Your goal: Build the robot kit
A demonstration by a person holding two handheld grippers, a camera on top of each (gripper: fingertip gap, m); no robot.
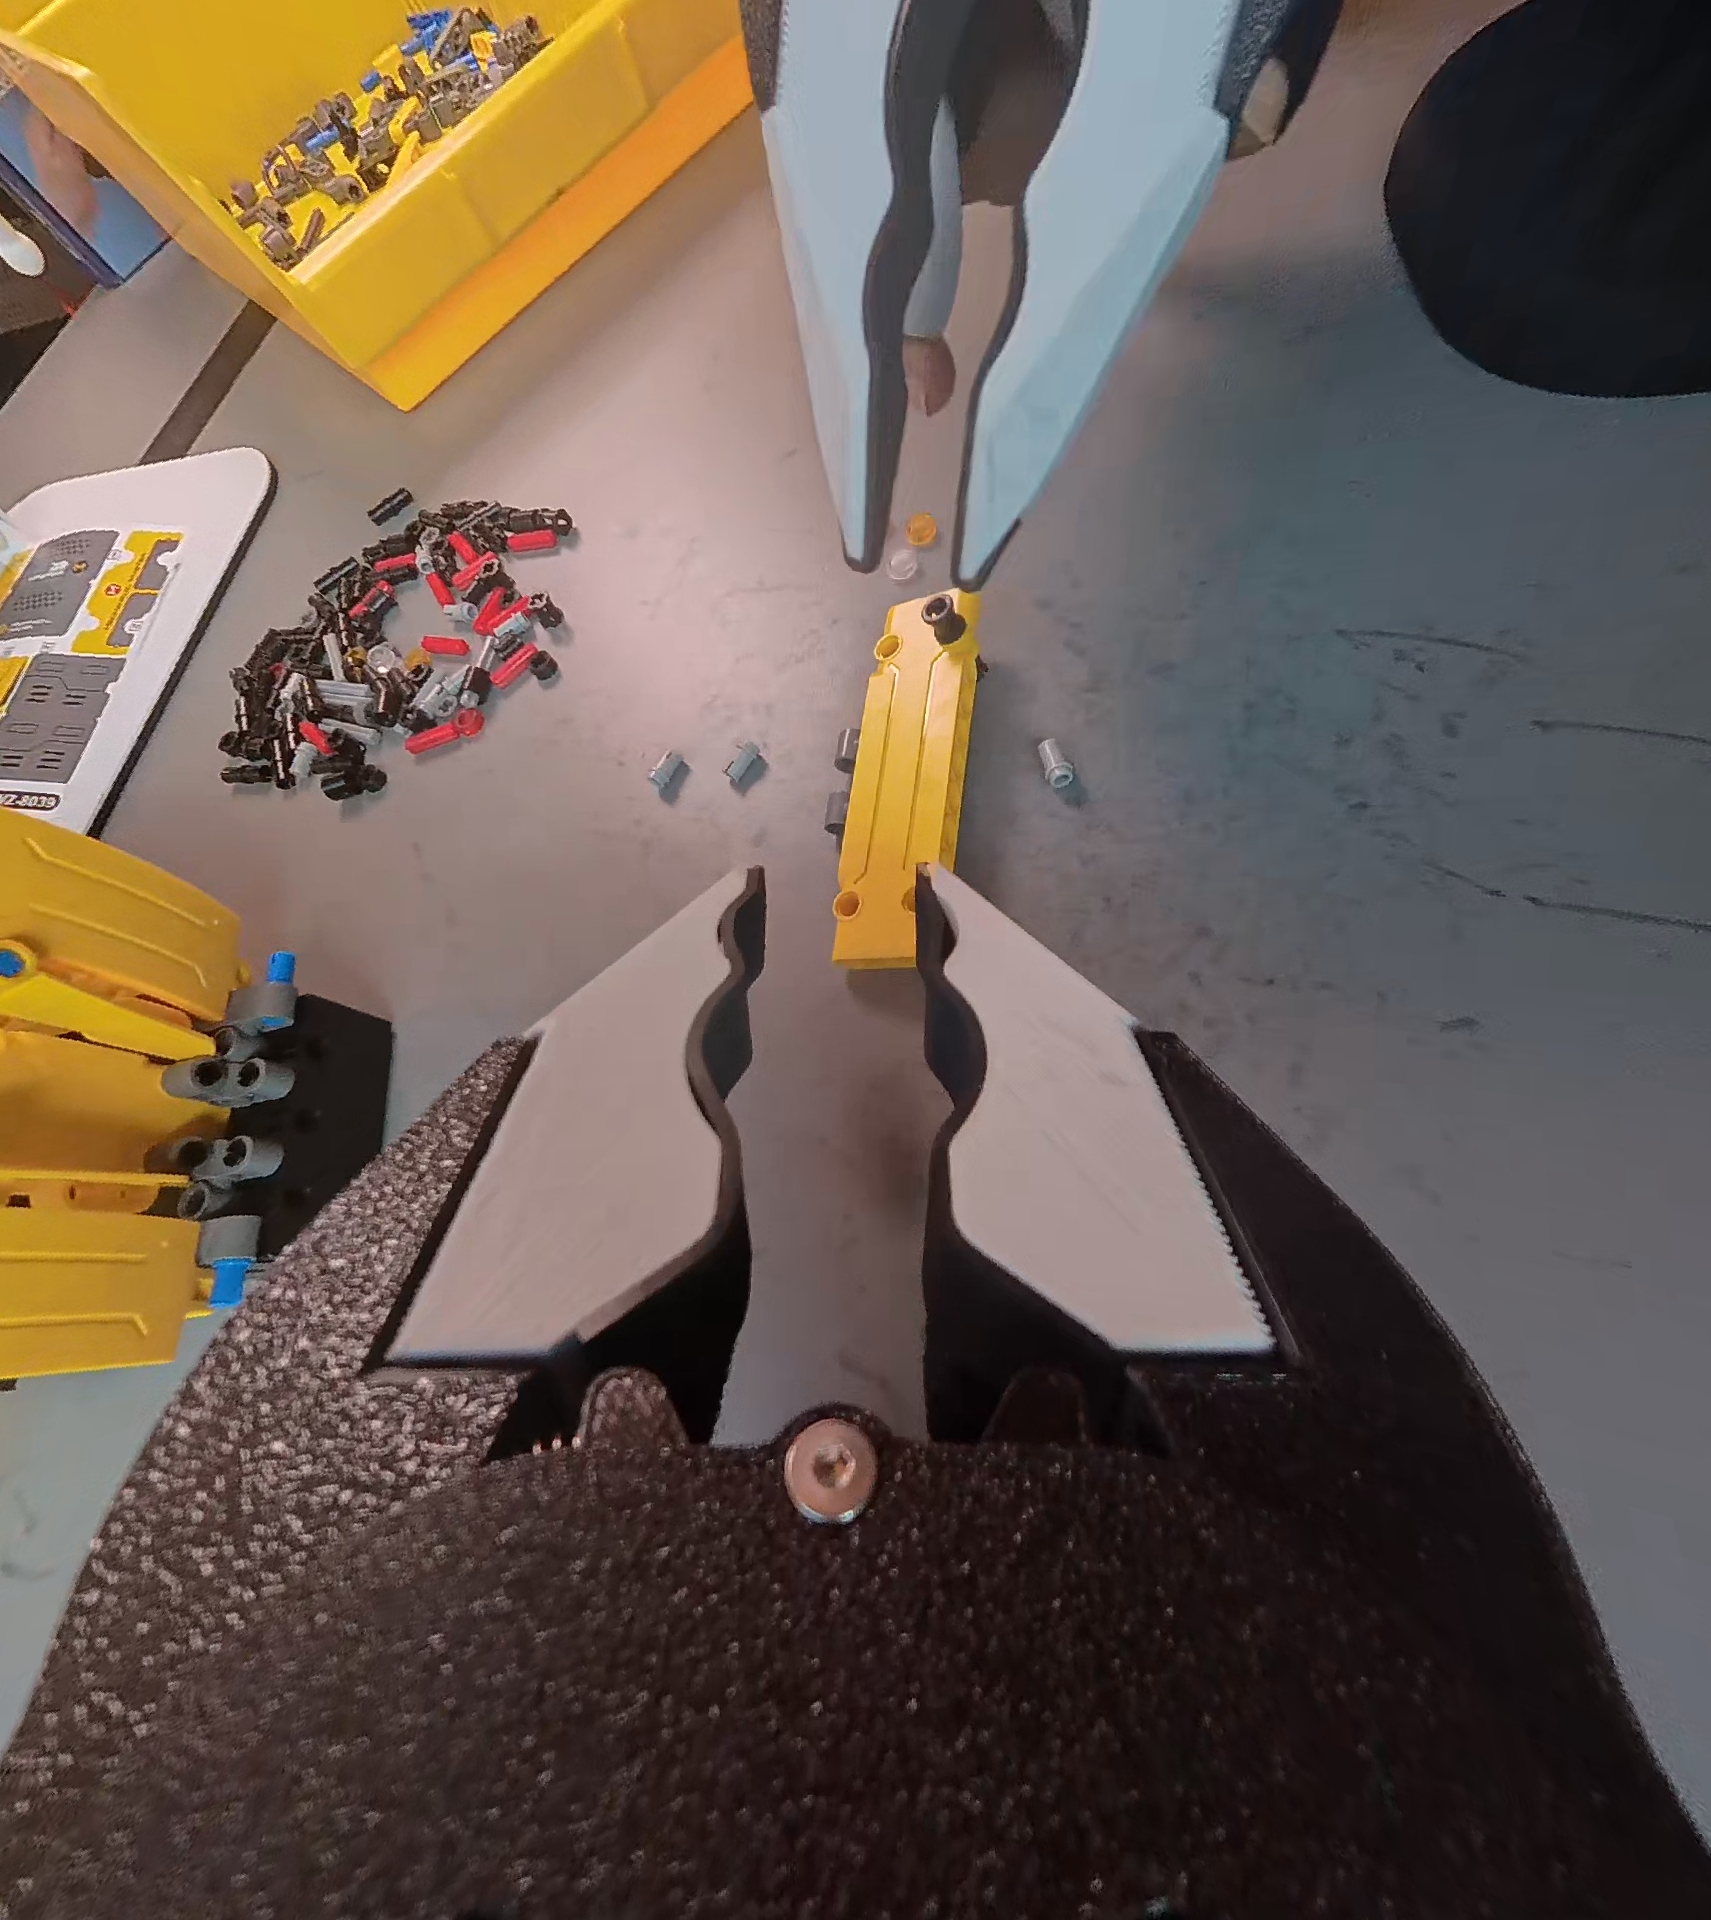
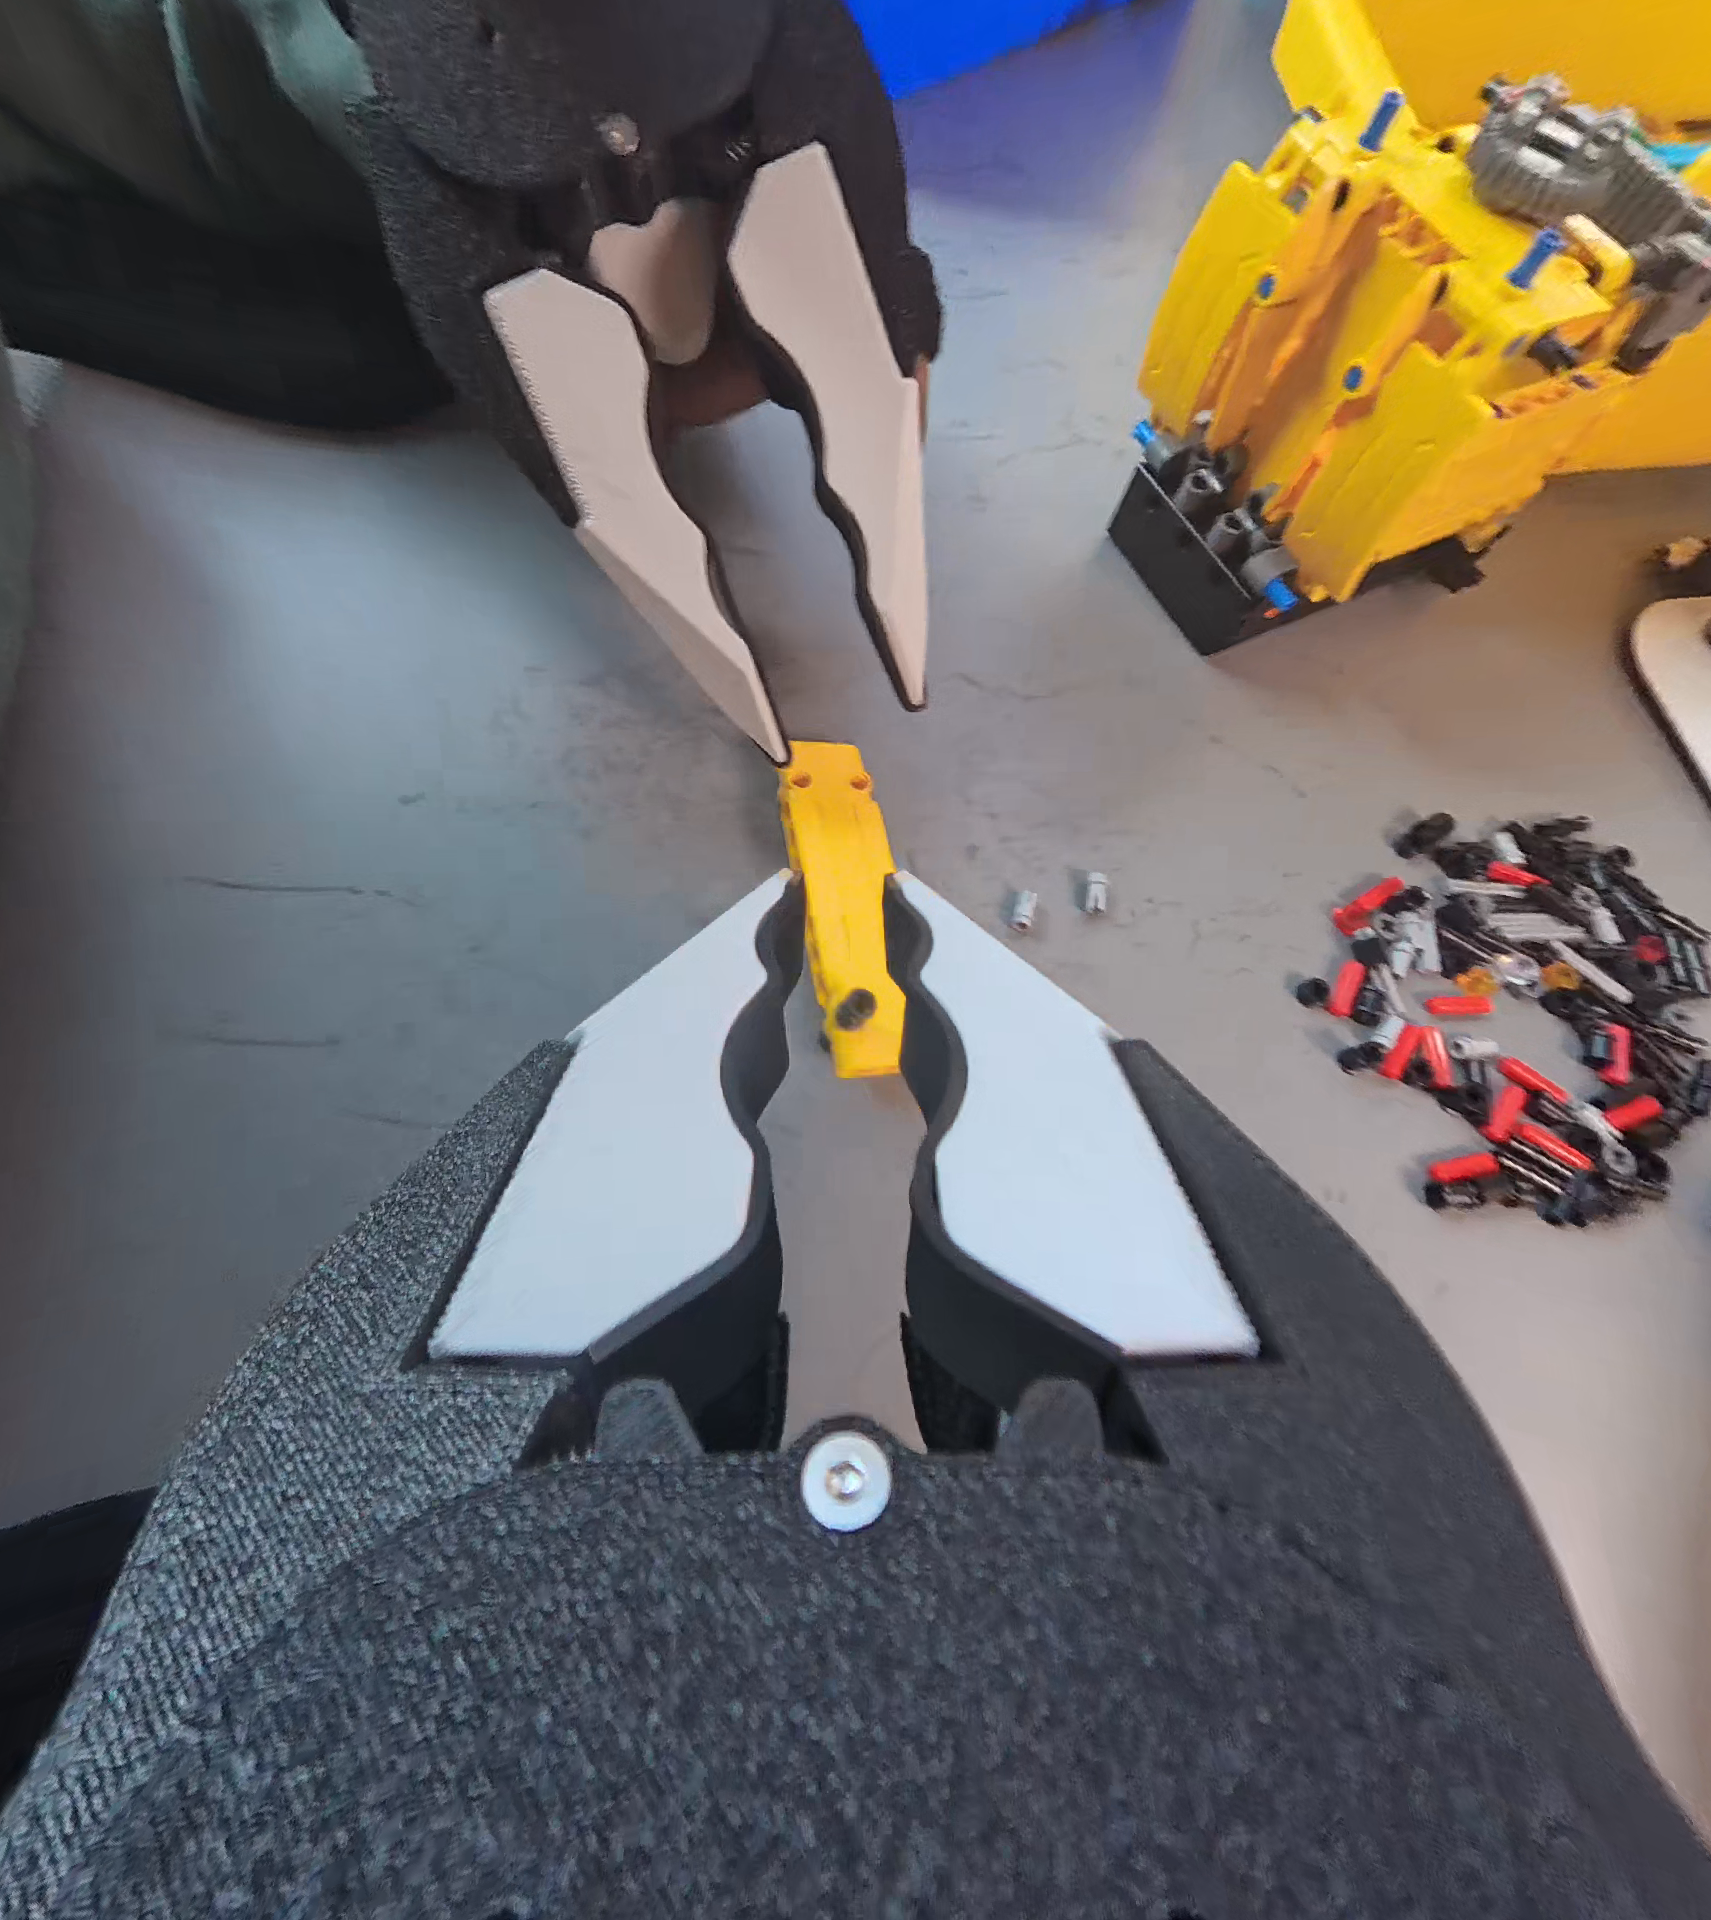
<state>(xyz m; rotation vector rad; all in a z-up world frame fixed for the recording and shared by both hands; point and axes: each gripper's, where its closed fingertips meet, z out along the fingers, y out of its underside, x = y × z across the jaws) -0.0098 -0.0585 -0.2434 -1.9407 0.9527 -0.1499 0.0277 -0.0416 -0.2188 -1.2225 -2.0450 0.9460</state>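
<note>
A long yellow panel [image 1: 908, 769] lies flat on the grey table [image 1: 1350, 935], with a black pin [image 1: 942, 615] standing in its far end. My left gripper [image 1: 840, 873] is open; its right fingertip [image 1: 934, 894] touches the panel's near end. My right gripper [image 1: 918, 569] comes from the opposite side, open, with one fingertip at the panel's far corner. In the right wrist view the panel [image 2: 835, 894] shows through the gap of my right gripper [image 2: 840, 878], the pin [image 2: 856, 1006] facing up, and my left gripper [image 2: 846, 727] stands at the other end.
Loose grey connectors [image 1: 669, 771] lie beside the panel, and two small round studs [image 1: 924, 527] beyond it. A pile of black, red and grey pins [image 1: 404, 655] lies left. A yellow brick model [image 1: 51, 1091], a sticker sheet [image 1: 51, 623] and a yellow parts bin [image 1: 363, 156] stand further left. My hands' fingertips stand some 6 cm from each other. The right tips stand about 4 cm off the pin [image 2: 856, 1006]. The left camera catches it too, in the left wrist view [image 1: 944, 631].
</note>
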